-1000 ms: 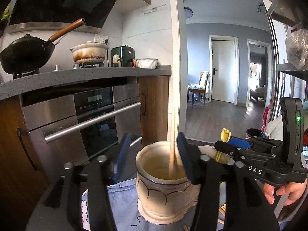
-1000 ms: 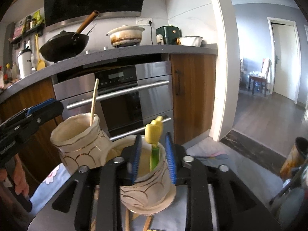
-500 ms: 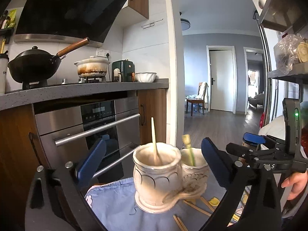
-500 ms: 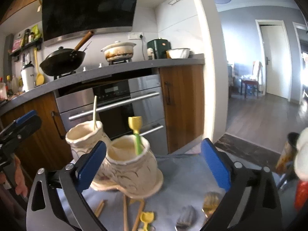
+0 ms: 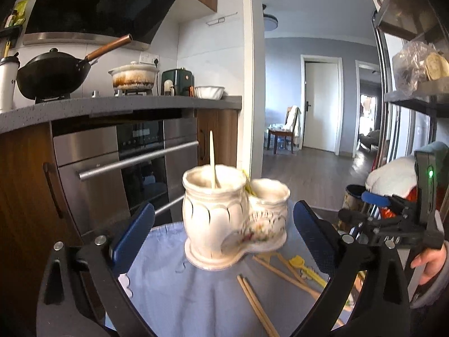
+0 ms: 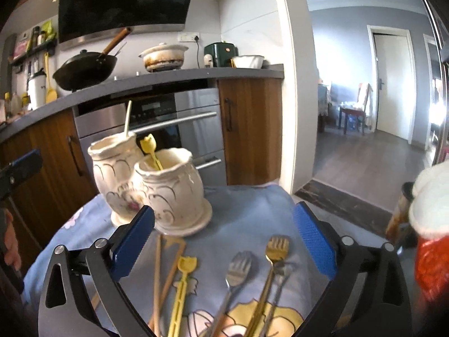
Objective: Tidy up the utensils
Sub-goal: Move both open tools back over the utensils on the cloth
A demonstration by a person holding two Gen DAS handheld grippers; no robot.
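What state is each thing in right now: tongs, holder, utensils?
Left tongs: open, empty.
Right tongs: open, empty.
Twin-pot holder: upright on the blue cloth.
Chopstick: standing in one pot.
Yellow pick: leaning in the other pot.
Silver fork: lying loose.
Gold fork: lying loose.
Loose chopsticks: lying on cloth.

A table covered by a light blue cloth (image 6: 247, 207) with a cartoon print. Ahead and left of the right claw stands a cream twin-pot ceramic holder (image 6: 168, 188). Between the claw's fingers lie wooden chopsticks (image 6: 158, 275), a yellow plastic pick (image 6: 182, 283), a silver fork (image 6: 238, 269) and a gold fork (image 6: 276, 250).
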